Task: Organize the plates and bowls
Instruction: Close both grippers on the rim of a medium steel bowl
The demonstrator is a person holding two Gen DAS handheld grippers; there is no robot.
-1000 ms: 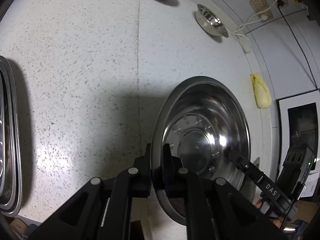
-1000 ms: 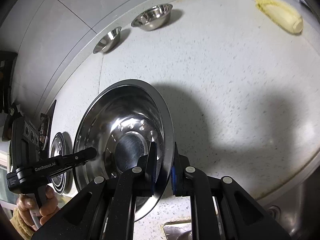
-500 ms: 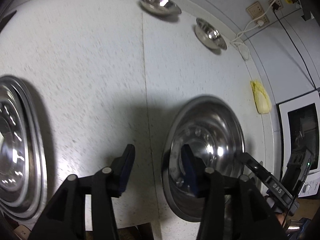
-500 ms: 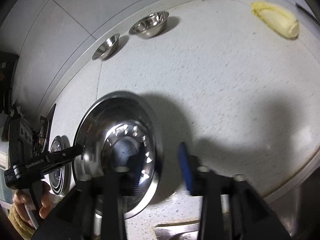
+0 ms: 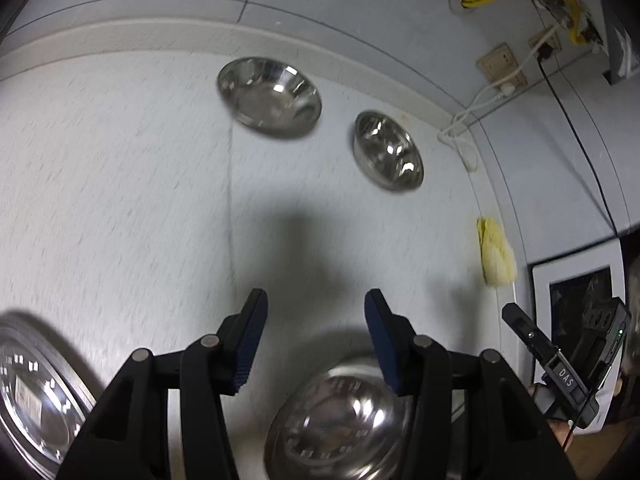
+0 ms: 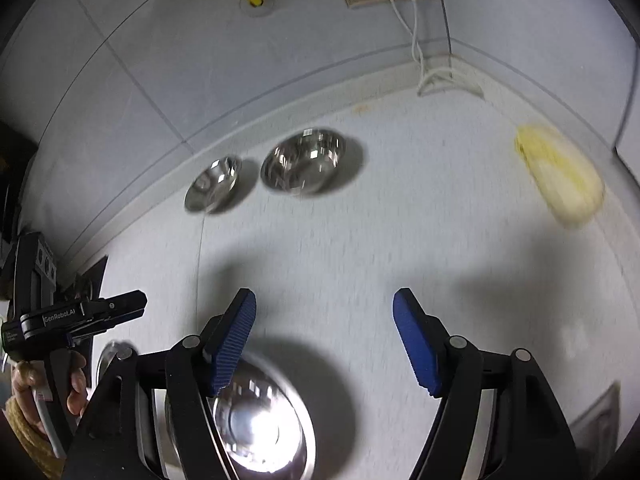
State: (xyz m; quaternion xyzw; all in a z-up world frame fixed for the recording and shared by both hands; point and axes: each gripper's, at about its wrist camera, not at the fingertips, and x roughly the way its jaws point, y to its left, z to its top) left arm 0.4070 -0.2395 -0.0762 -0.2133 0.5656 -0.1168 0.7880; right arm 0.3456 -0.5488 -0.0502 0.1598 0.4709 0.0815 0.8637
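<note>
On the countertop rests 1 shiny steel basin.

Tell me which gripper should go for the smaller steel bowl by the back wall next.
Left, probably. From the left gripper the small bowl lies almost straight ahead; from the right gripper it sits far off to the left, beyond the larger bowl. Both grippers are open and empty.

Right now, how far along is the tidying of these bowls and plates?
Partly done. The big steel bowl sits on the counter. Both the left gripper and right gripper have just been opening and hold nothing. A stack of plates lies at the left. Still left: two small bowls, one and another, standing apart by the wall.
</note>
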